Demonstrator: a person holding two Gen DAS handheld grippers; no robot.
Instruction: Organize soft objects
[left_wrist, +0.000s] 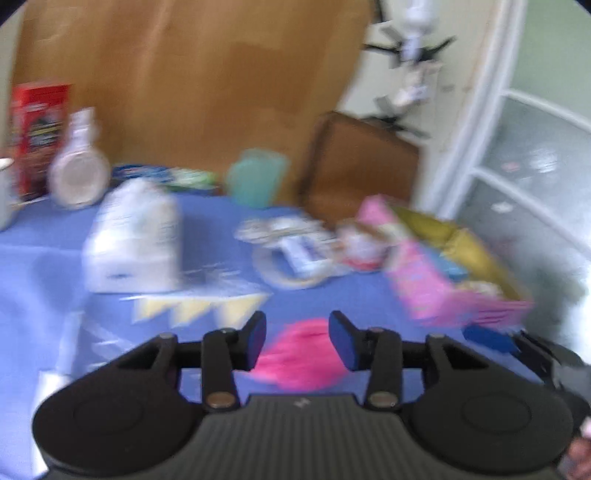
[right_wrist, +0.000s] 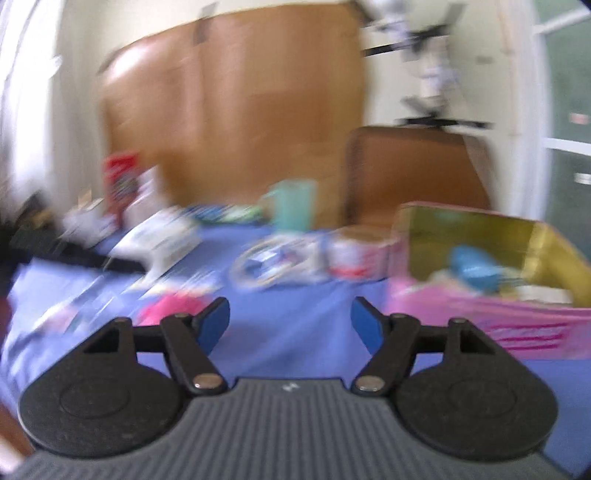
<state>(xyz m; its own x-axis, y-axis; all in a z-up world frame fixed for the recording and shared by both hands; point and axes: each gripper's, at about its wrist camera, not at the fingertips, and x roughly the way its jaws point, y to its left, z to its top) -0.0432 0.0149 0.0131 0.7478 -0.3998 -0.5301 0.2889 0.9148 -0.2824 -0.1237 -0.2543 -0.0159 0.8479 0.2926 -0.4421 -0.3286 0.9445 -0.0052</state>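
Between your left gripper's (left_wrist: 297, 332) spread, released fingers lies one pink fluffy ball (left_wrist: 303, 356); your right gripper (right_wrist: 290, 319) gapes empty beside one pink box (right_wrist: 480, 317).

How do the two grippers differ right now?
The left gripper has its jaws framing a pink fluffy thing; the right gripper has only blue cloth between its jaws. The right jaws stand wider apart than the left. Both are open, black with blue pads, and hold nothing.
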